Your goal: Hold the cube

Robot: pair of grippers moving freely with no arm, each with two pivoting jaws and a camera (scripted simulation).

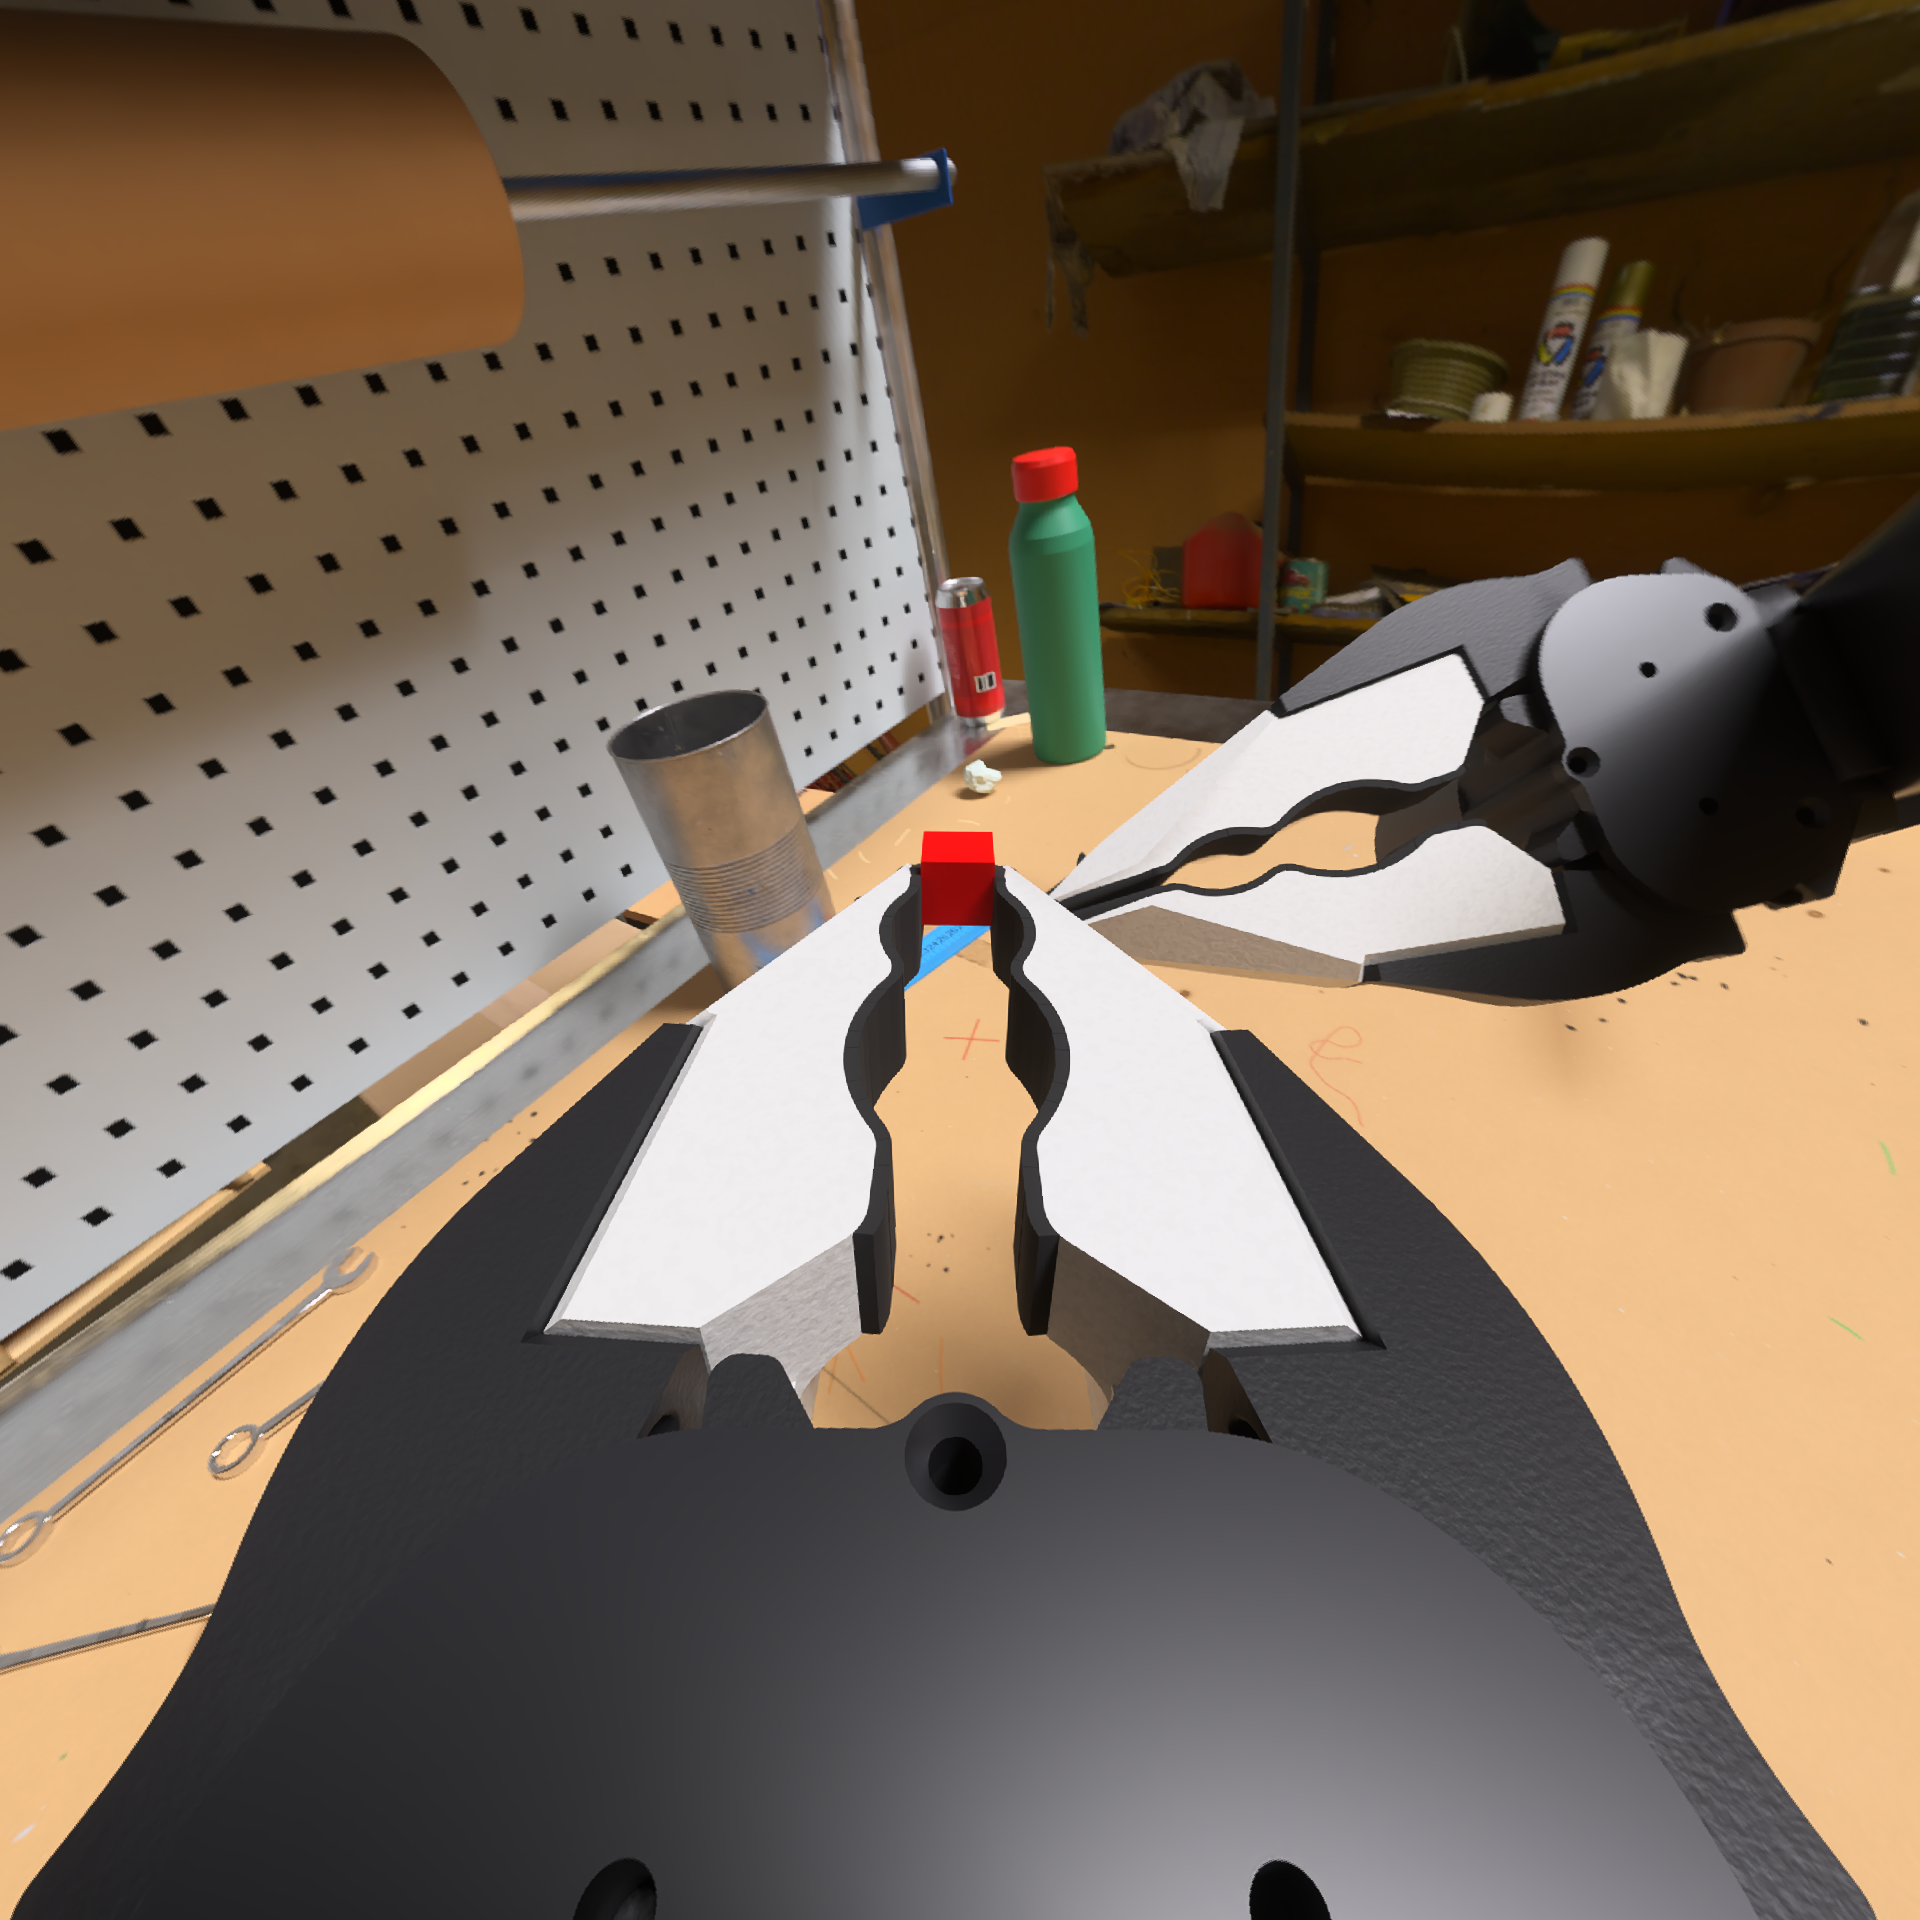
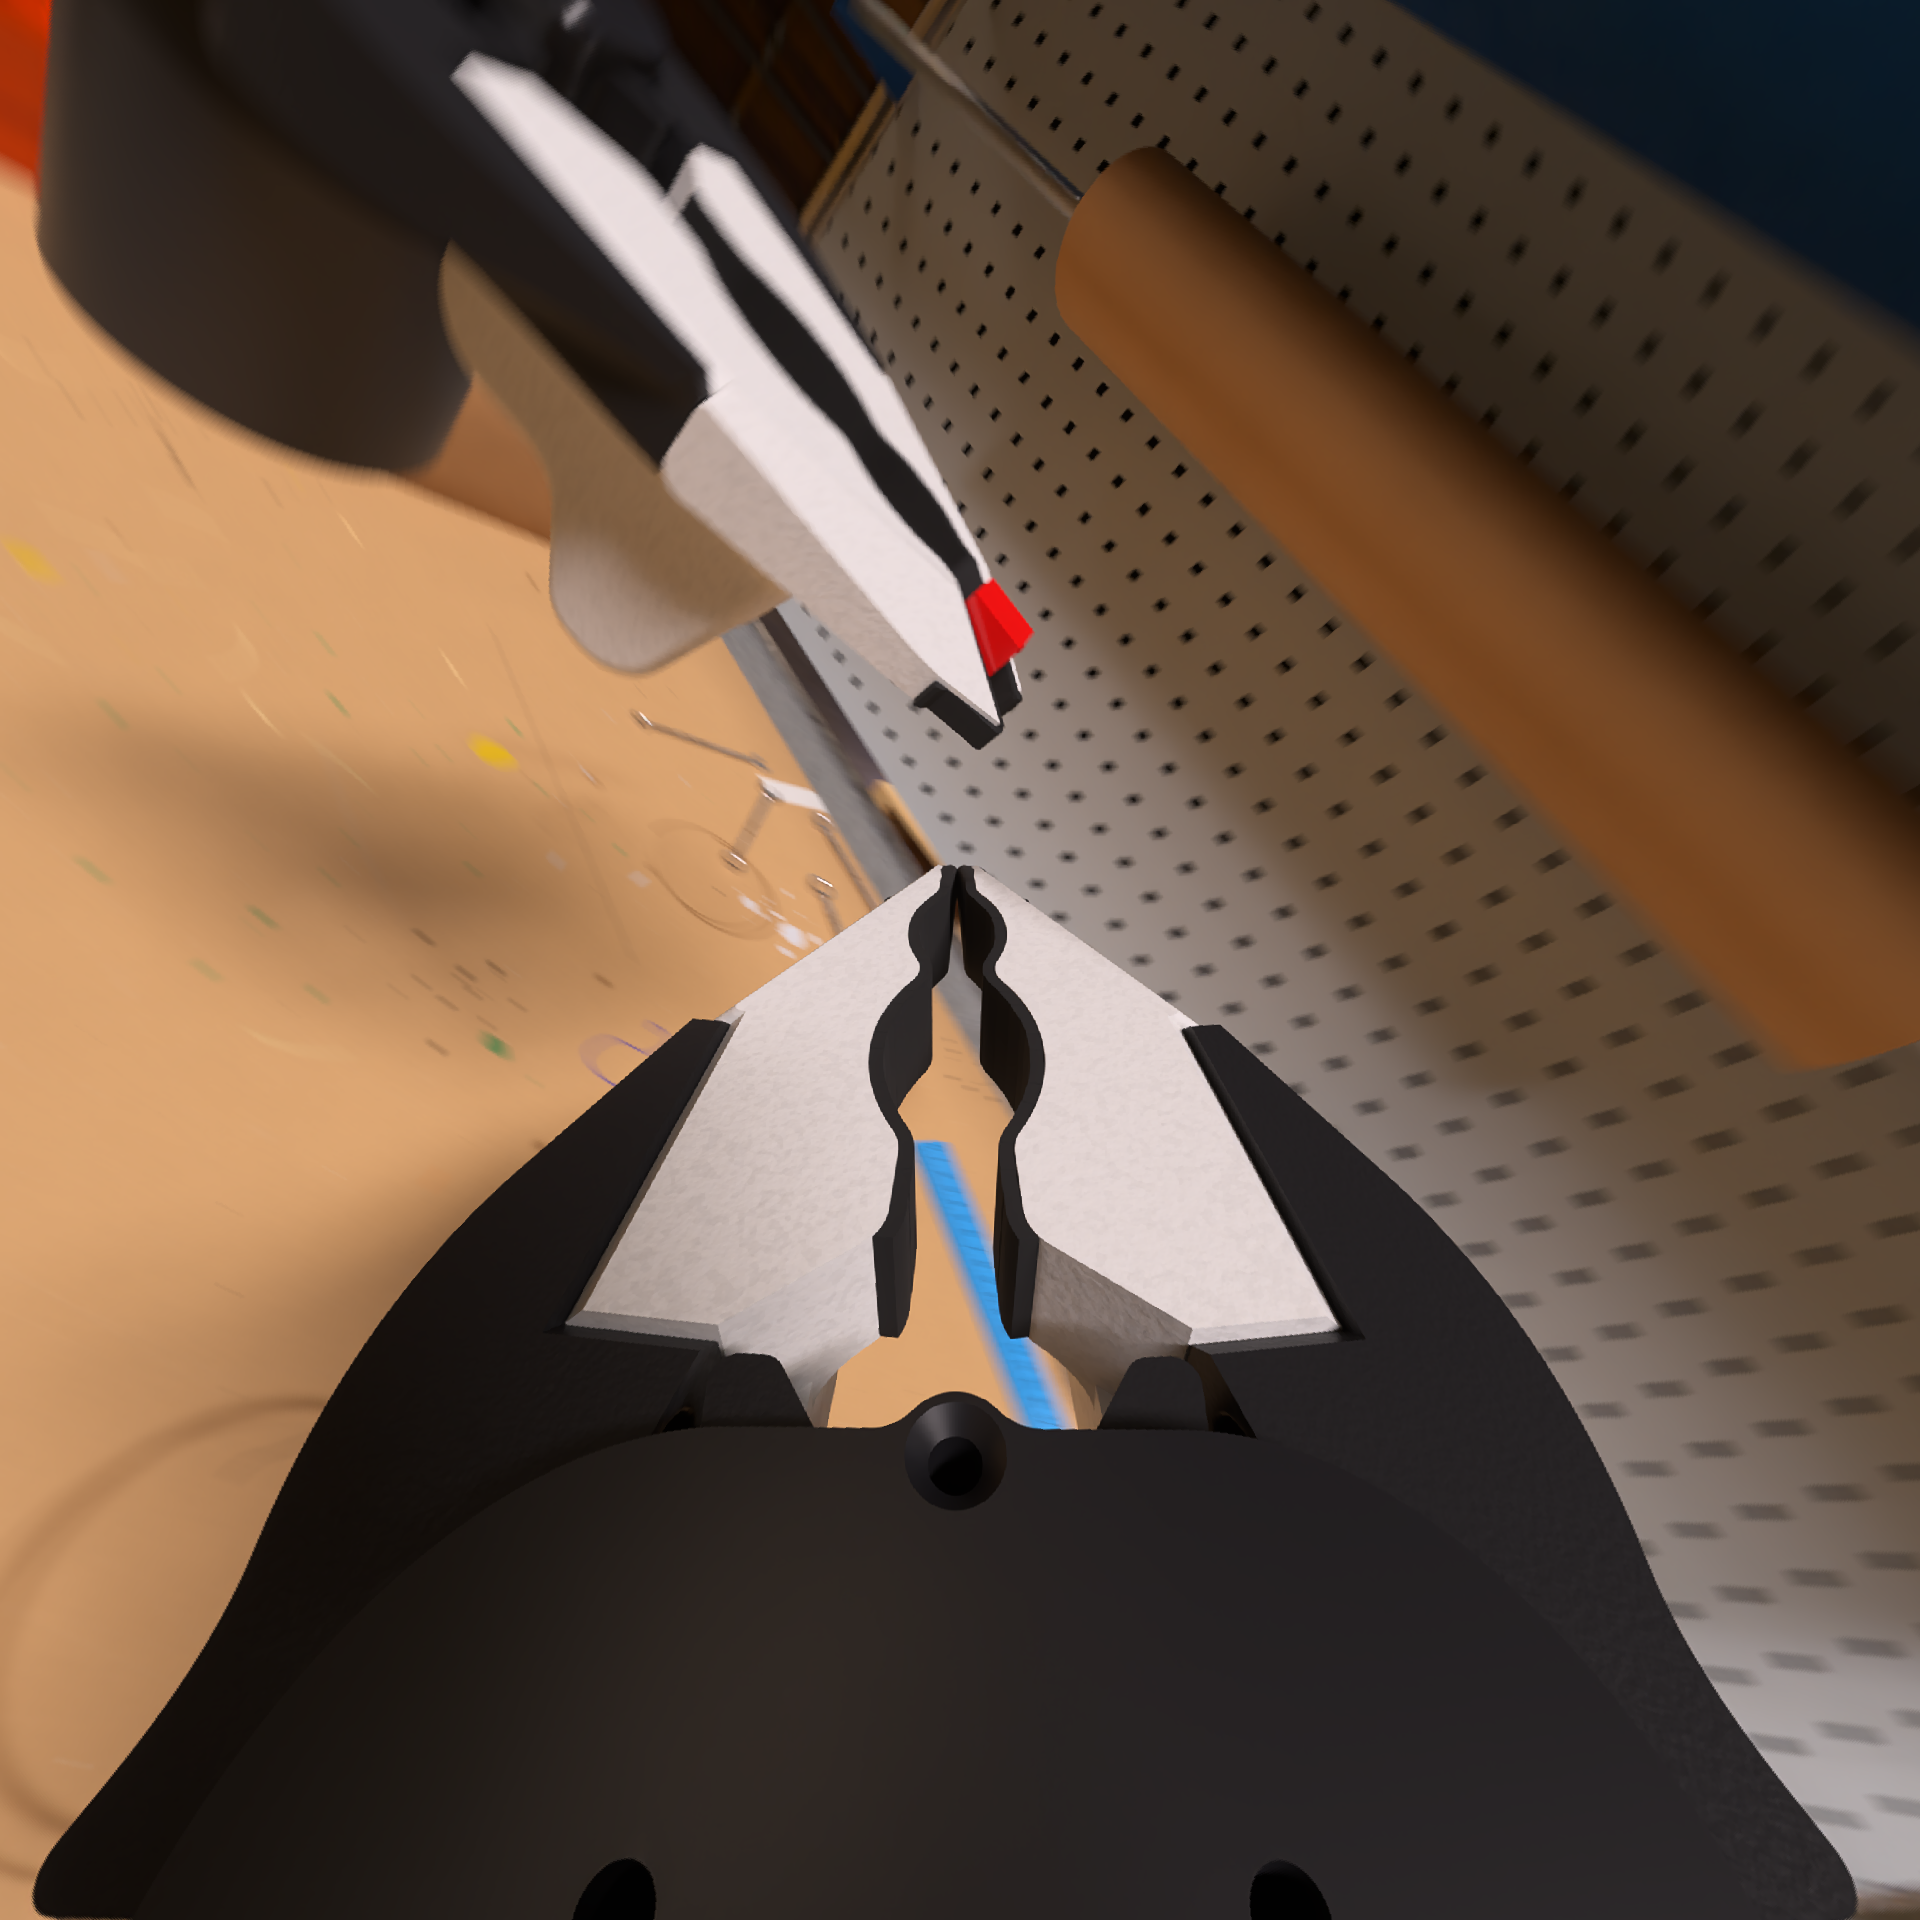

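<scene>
The red cube (image 1: 957, 878) sits pinched at the very tips of the left gripper (image 1: 957, 883), its jaws clamped on two opposite faces, the block lifted clear of the tan table (image 1: 1558, 1299). It is small, plain, bright red, sharp-edged. Just left of the cube stands a steel cup (image 1: 717, 821); beyond it, a red can (image 1: 969, 652) and green bottle (image 1: 1056, 613) by the pegboard (image 1: 312, 675). To the cube's right the right gripper (image 2: 954, 878) lies low, jaws pressed together on nothing. Open table spreads right of the cube.
</scene>
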